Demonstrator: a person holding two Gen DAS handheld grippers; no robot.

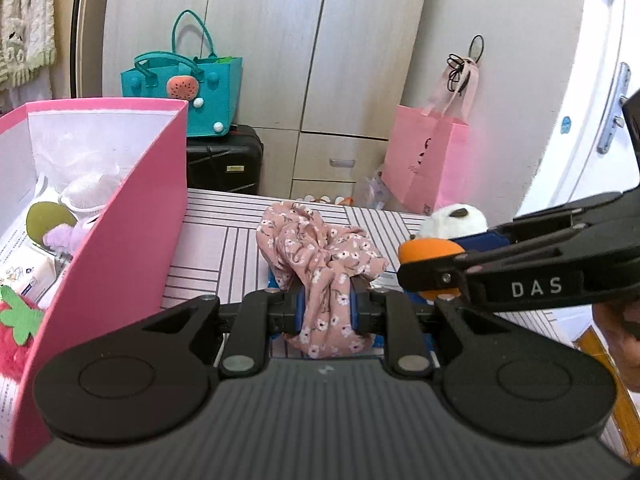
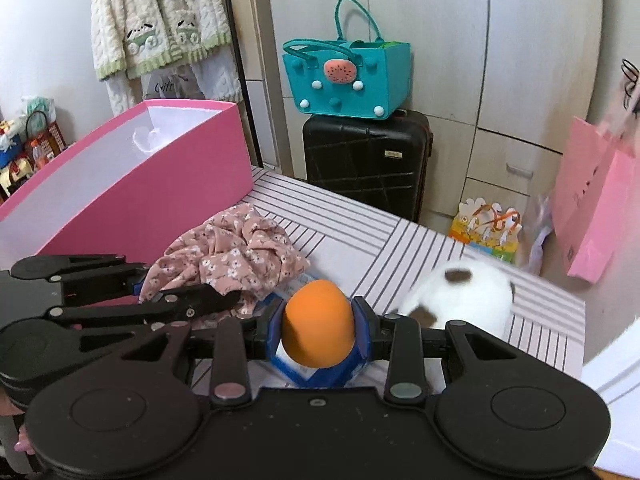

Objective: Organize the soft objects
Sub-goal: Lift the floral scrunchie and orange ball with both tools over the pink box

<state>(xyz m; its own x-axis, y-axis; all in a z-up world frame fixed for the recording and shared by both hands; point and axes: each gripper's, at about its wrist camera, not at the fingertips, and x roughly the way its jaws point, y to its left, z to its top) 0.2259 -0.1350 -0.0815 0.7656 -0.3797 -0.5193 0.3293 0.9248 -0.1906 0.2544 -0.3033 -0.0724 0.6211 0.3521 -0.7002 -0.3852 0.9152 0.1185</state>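
Left wrist view: left gripper (image 1: 325, 312) is clamped tight on a bunched pink floral cloth (image 1: 320, 256), which bulges up past the pads toward 12 o'clock.
Right gripper from the left view: right gripper (image 1: 430, 270) enters from 3 o'clock, pinching an orange ball (image 1: 426, 250) just beside the cloth.
Right wrist view: the ball sits squeezed between both blue pads (image 2: 362, 332), a blue-and-white packet (image 2: 316, 374) showing just under it.
Pink box: pink box (image 1: 120, 216) stands on the striped surface (image 1: 224, 232) at 9 o'clock of the cloth; a strawberry plush (image 1: 18, 328), a purple plush (image 1: 64, 236) and a green ball (image 1: 48, 220) lie inside.
White plush: white plush with brown patches (image 2: 460, 296) rests on the surface at 2 o'clock of the ball, blurred.
Background: teal bag (image 2: 348, 76) on top of a black suitcase (image 2: 368, 164), pink paper bag (image 1: 428, 160) hanging at 1 o'clock.
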